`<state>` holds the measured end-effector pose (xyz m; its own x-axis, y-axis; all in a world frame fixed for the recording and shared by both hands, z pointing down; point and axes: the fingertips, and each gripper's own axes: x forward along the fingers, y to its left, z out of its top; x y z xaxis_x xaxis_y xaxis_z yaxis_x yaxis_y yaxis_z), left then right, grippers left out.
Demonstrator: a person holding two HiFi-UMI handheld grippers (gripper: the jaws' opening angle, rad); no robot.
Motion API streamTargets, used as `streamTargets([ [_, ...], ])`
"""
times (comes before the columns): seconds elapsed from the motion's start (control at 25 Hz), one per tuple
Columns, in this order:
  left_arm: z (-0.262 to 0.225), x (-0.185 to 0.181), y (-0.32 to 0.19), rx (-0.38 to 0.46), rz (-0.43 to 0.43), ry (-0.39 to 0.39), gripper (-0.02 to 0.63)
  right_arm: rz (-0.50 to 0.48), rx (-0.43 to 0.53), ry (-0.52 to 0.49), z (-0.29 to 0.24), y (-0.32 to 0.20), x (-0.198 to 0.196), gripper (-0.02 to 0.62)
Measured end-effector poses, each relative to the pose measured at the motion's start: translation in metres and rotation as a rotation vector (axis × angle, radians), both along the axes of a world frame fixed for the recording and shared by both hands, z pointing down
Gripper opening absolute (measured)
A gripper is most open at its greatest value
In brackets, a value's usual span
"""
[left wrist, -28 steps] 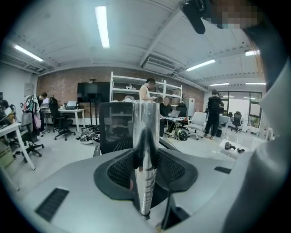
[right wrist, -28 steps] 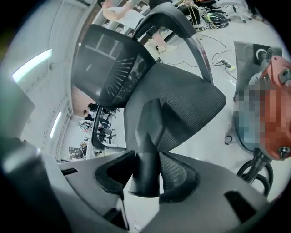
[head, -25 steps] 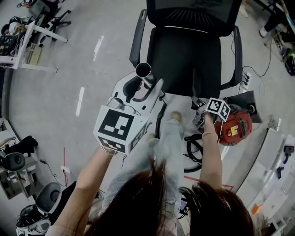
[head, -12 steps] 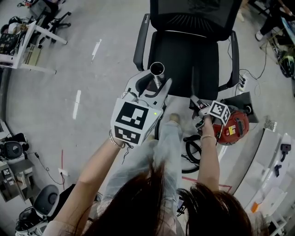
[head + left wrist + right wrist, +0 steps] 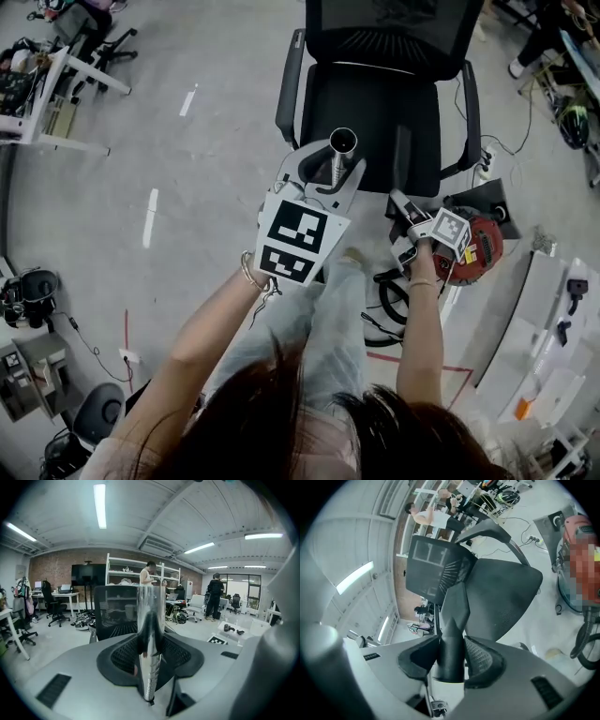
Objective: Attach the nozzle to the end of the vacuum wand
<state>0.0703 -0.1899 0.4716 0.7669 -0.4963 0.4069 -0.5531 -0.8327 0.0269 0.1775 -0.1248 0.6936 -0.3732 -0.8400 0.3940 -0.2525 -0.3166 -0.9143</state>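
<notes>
Head view: the vacuum wand (image 5: 342, 148) is held upright-ish in the left gripper (image 5: 330, 176). It's a shiny metal tube, and its round open end is pointed up at the camera. The gripper's checkered marker cube (image 5: 300, 242) is seen just below it. The nozzle (image 5: 401, 167), a slim dark plastic piece, is gripped by the right gripper (image 5: 401, 202). Wand and nozzle are kept apart, side by side over the seat of a black mesh office chair (image 5: 375, 98), not yet joined. A red canister vacuum (image 5: 483, 251) is parked on the grey floor (image 5: 206, 159) beside the right gripper, with a looped black hose (image 5: 386, 298) next to it.

Left gripper view: the wand (image 5: 151, 634) is clenched between the two black ribbed pads (image 5: 121, 656). The chrome is mirror-smooth up top, and fine ridges can be made out lower down where it's pinched. The jaws are closed tight on both sides of the tube.

Right gripper view: the nozzle (image 5: 452, 639) is clamped by its round, matte black base between the textured pads (image 5: 485, 660). From there it narrows into a flattened wedge. Behind it the chair's curved seat (image 5: 506, 592) is seen, plus the red vacuum body (image 5: 576, 531) and the hose (image 5: 587, 634) at the right edge.
</notes>
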Motion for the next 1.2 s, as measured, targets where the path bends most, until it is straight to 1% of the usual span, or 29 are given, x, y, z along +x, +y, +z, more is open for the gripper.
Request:
streamTargets([
  [0.12, -0.001, 0.001, 0.002, -0.003, -0.004, -0.002, 0.155, -0.037, 0.028, 0.014, -0.019, 0.001, -0.008, 0.181],
  [0.2, -0.002, 0.003, 0.006, 0.001, -0.004, -0.004, 0.155, -0.068, 0.069, 0.014, -0.033, -0.001, -0.013, 0.179],
  [0.36, -0.002, 0.005, 0.015, 0.008, -0.010, -0.009, 0.155, -0.093, 0.106, -0.017, -0.055, 0.000, -0.023, 0.181],
  [0.56, -0.004, 0.002, 0.027, 0.009, -0.022, -0.006, 0.155, -0.153, 0.203, -0.032, -0.094, -0.003, -0.036, 0.181],
  [0.88, -0.006, 0.009, 0.039, 0.016, -0.034, -0.002, 0.155, -0.207, 0.259, -0.018, -0.134, -0.005, -0.031, 0.181],
  [1.04, -0.009, 0.013, 0.041, 0.011, -0.047, -0.008, 0.155, -0.192, 0.269, -0.045, -0.154, 0.000, -0.028, 0.181],
  [1.2, -0.009, 0.018, 0.044, 0.012, -0.046, -0.010, 0.155, -0.191, 0.285, -0.041, -0.167, 0.004, -0.025, 0.181],
])
